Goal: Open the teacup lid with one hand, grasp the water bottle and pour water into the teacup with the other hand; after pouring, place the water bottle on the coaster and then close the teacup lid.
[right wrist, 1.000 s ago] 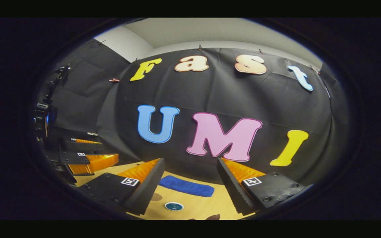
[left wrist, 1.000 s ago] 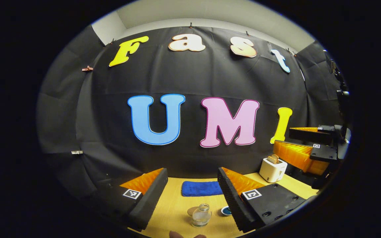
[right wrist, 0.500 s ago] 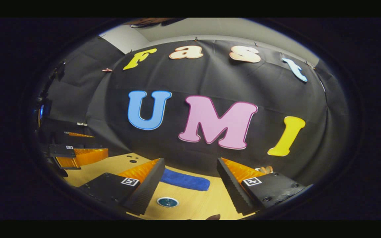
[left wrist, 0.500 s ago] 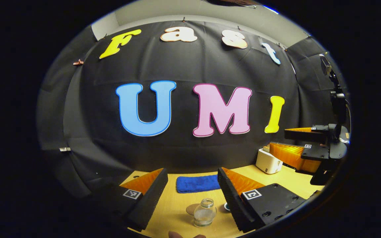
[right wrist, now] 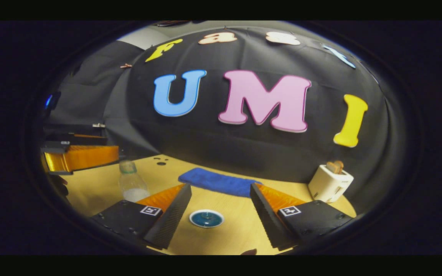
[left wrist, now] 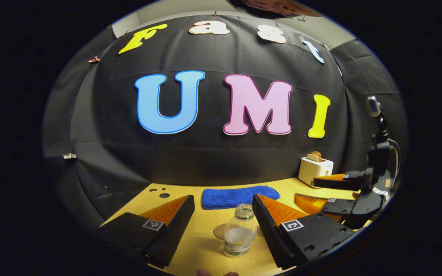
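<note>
Left claw (left wrist: 223, 226) spread wide, empty, aimed at bottle (left wrist: 239, 237) standing upright on bench (left wrist: 202, 245) between its fingers' line, likely lined up for a side grasp. Coaster (left wrist: 219, 231) just behind bottle, handy for set-down. Towel (left wrist: 236, 196) farther back.

Right claw (right wrist: 221, 218) likewise wide apart, empty, hovering over teacup lid (right wrist: 206, 218) centred ahead, seemingly poised to lift it. Toaster (right wrist: 330, 184) off right, clear of work.

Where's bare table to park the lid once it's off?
Bare wood lies between the teacup lid and the toaster, in front of the blue towel. Crowded around the water bottle and coaster.
</note>
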A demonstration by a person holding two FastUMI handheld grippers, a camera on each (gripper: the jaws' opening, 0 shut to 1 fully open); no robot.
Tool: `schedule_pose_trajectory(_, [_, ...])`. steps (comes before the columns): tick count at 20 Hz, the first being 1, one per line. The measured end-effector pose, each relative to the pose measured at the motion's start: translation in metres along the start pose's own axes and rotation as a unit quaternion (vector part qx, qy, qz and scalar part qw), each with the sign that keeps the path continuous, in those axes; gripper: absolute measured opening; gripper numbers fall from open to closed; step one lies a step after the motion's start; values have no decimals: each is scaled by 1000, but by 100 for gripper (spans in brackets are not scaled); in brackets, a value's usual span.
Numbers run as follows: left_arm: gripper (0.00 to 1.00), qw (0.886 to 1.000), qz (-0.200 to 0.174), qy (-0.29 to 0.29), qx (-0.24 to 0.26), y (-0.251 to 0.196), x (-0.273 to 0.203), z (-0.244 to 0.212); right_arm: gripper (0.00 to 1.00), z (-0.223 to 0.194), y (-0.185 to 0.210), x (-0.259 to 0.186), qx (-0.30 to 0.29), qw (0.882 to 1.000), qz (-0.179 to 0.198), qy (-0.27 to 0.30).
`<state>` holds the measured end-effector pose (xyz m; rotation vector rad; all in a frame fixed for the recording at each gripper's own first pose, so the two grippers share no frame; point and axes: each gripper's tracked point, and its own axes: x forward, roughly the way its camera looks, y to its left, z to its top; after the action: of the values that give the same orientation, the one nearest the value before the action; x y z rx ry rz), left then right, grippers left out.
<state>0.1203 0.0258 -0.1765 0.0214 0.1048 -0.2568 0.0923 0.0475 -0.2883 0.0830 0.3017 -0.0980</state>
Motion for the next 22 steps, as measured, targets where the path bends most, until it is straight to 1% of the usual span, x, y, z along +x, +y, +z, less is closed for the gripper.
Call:
schedule_pose_trajectory(3, [95,1000,-7,8,-8,-7,1,-21,95,-36,6,15,9,1000,9,20])
schedule_pose_trajectory(5, [95,1000,-12,12,-8,-10,1,-32,90,-54,8,24,15,999,14,33])
schedule_pose_trajectory(7, [95,1000,-19,13,-8,-14,2,-42,89,-72,11,34,24,998,18,47])
schedule_pose_trajectory(8, [95,1000,-23,14,-8,-16,3,-48,82,-80,13,38,26,998,22,55])
schedule_pose_trajectory(9, [95,1000,-26,16,-7,-18,3,-51,81,-87,14,39,28,997,24,61])
schedule_pose_trajectory(10, [95,999,-27,18,-5,-20,5,-59,76,-92,16,41,29,997,28,65])
schedule_pose_trajectory(14, [95,999,-30,25,-11,-20,11,-79,60,-100,23,49,42,996,40,72])
schedule_pose_trajectory(15, [95,999,-28,28,-14,-19,13,-84,59,-102,23,51,47,995,41,74])
schedule_pose_trajectory(17, [95,999,-29,32,-21,-19,16,-93,60,-110,25,52,51,994,41,84])
schedule_pose_trajectory(18, [95,999,-31,33,-23,-21,17,-98,59,-108,24,54,57,994,41,80])
schedule_pose_trajectory(20, [95,999,-33,36,-20,-23,19,-104,44,-107,19,53,64,994,38,83])
schedule_pose_trajectory(21, [95,999,-34,37,-16,-24,20,-107,44,-104,19,54,69,994,40,78])
schedule_pose_trajectory(22, [95,999,-34,39,-15,-25,20,-110,29,-106,20,55,70,993,41,80])
